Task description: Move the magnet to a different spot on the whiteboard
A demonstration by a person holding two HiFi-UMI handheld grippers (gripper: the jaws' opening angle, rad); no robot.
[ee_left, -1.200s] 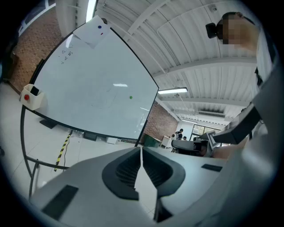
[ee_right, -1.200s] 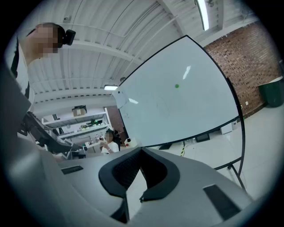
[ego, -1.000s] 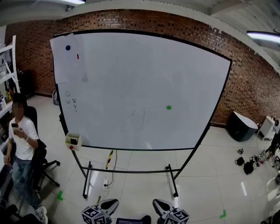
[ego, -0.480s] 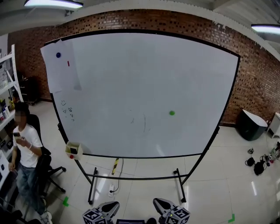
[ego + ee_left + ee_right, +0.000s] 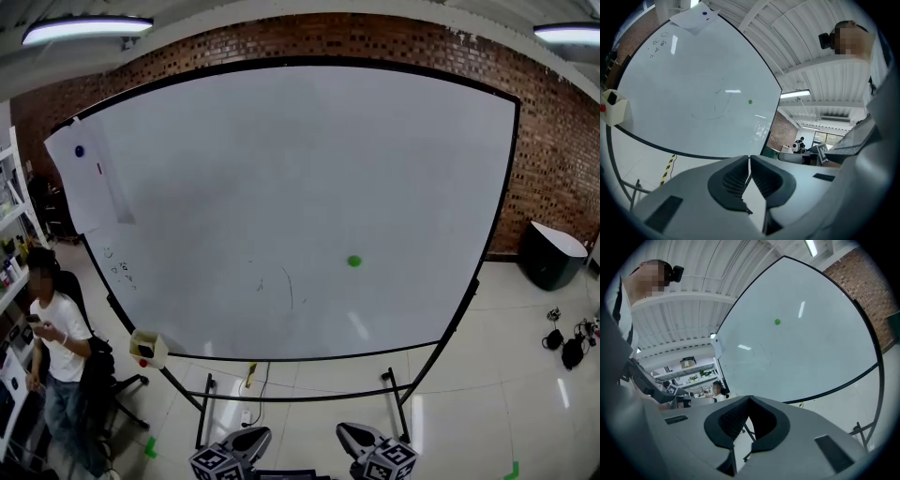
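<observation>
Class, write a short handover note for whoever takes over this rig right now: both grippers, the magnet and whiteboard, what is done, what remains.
Left gripper: jaws together, nothing between them, short of the board.
Right gripper: jaws together, empty, also short of the board.
Green magnet: on the whiteboard, low and right of centre. What looks like a blue magnet pins a paper sheet at the top left.
Done: nothing; no magnet touched.
Left: open a gripper, probably take the green magnet, and set it on a bare spot elsewhere.
</observation>
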